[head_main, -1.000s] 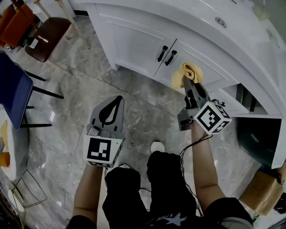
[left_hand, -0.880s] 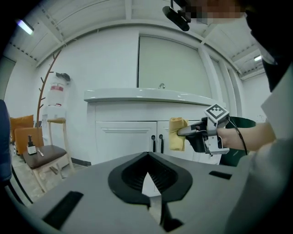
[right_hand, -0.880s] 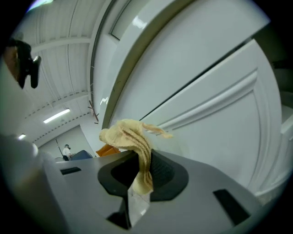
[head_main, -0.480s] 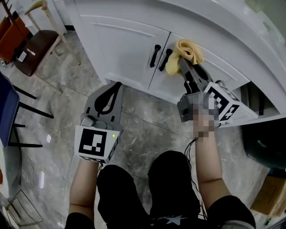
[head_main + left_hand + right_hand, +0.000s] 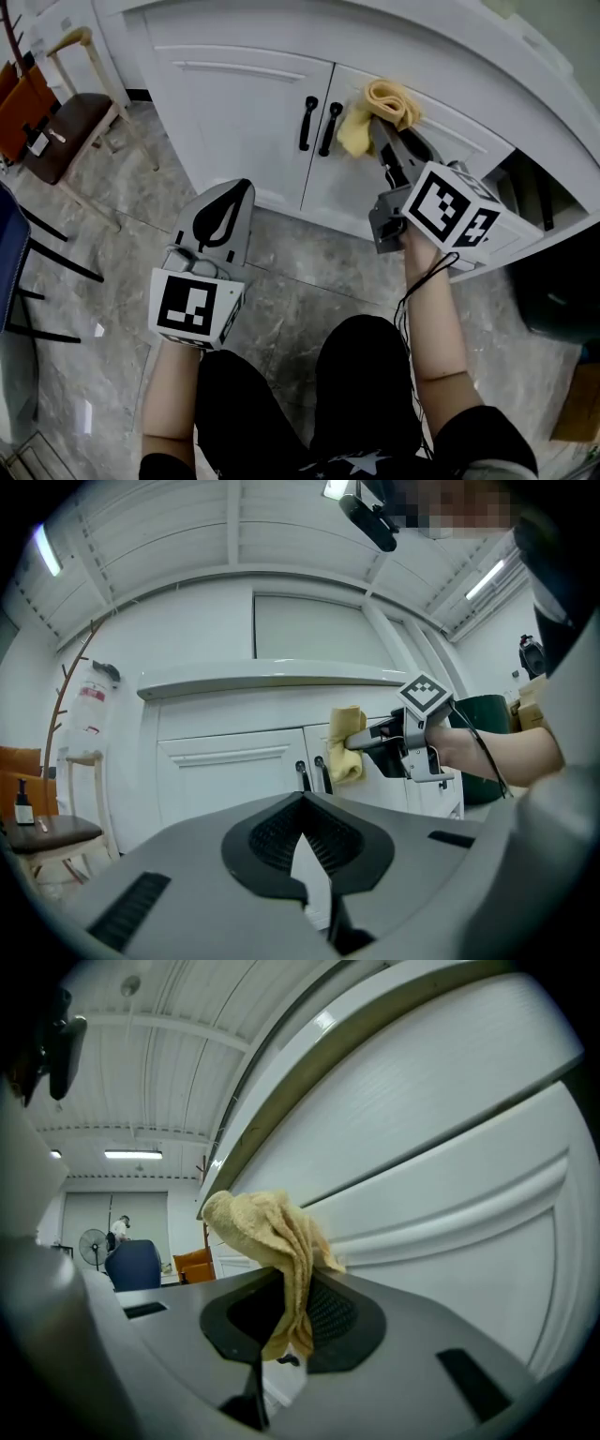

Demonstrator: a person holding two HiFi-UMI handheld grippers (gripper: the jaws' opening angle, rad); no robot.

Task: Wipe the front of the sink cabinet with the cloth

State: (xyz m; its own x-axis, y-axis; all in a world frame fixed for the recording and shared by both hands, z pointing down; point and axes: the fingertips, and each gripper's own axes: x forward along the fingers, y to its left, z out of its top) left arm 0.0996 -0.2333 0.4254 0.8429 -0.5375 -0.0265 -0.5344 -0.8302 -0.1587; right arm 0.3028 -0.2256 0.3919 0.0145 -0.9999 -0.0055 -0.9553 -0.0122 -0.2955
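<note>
The fingers [image 5: 412, 1354] of the right gripper [image 5: 380, 131] are pinched together on a yellow cloth [image 5: 382, 105]. The fingers [image 5: 187, 874] of the left gripper [image 5: 240, 186] are also closed, but hold nothing. That gripper hangs low over the grey stone floor [image 5: 122, 234], well apart from the work.

A white sink cabinet [image 5: 234, 103] fills the top of the head view. It has two panelled doors. On the right door [image 5: 342, 192], near its upper edge, the cloth sits bunched beyond the right gripper's tips, at or against the panel. Whether it presses the surface cannot be told for certain. Just left of the cloth are two black vertical handles [image 5: 318, 125], one on each door, side by side at the seam.

In the right gripper view the cloth [image 5: 267, 1232] looks like soft terry. A thick wad stands above the jaws and a limp tail hangs down between them.

The cloth likely weighs almost nothing and will fold or slide rather than push back, so it probably needs a firm pinch on a gathered fold, as here. The wad ahead of the tips seems the natural wiping face. The loose tail could snag on the handles.
</note>
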